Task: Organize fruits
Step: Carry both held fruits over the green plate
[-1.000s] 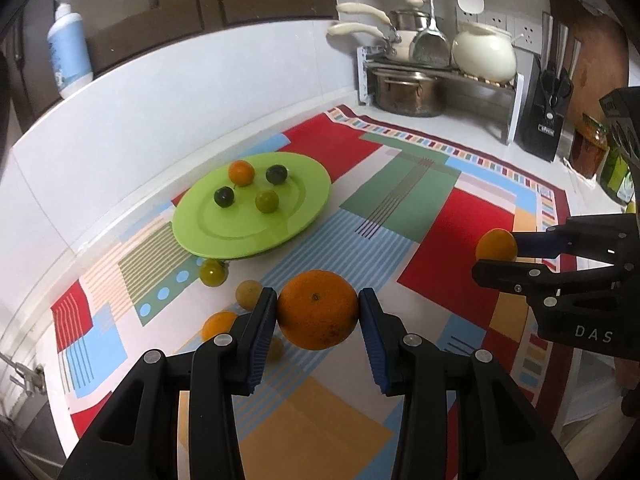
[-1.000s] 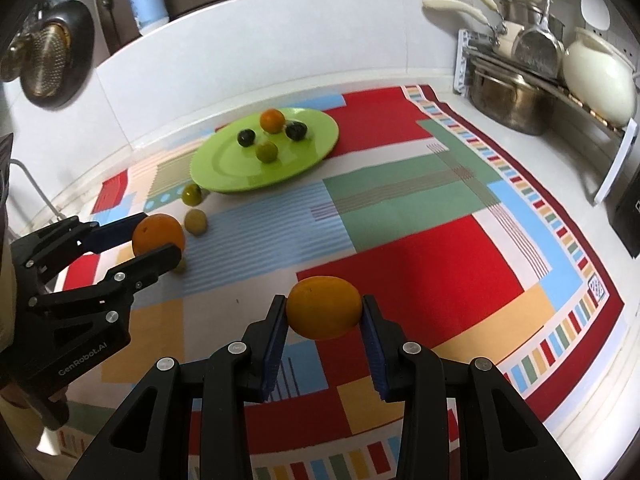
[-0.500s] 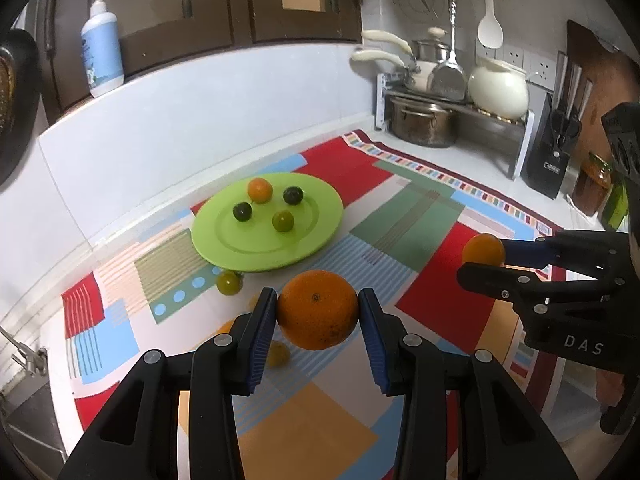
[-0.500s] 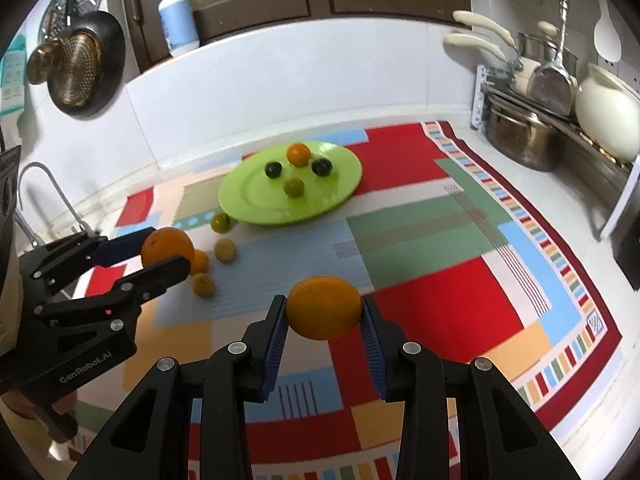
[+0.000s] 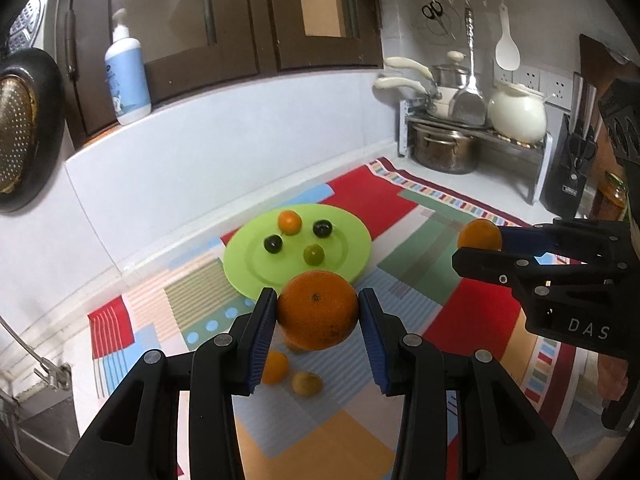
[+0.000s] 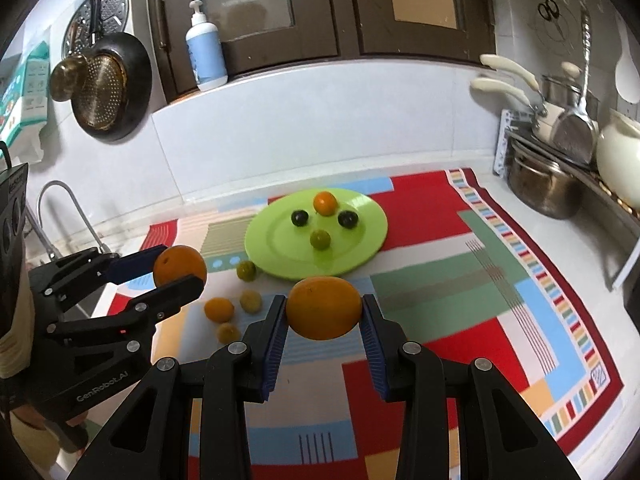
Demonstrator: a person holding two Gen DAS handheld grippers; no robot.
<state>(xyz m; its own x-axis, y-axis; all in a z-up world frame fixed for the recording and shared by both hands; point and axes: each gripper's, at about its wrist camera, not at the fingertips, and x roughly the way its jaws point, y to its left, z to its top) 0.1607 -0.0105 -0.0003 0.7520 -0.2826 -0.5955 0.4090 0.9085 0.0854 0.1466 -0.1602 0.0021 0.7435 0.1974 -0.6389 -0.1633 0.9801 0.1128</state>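
left tool [image 5: 318, 316] gripping 1 orange [image 5: 317, 310] above the mat [image 5: 460, 308] | right tool [image 6: 323, 314] gripping 1 orange [image 6: 324, 307] likewise | holding 4 small fruits: green plate [image 6: 360, 240] | lying loose beside plate: 4 more [image 6: 219, 309]

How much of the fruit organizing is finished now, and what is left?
Done: four small fruits lie on the green plate. In hand: the left gripper is shut on an orange, and the right gripper on another orange, both above the mat. Left: four small fruits lie on the mat beside the plate.
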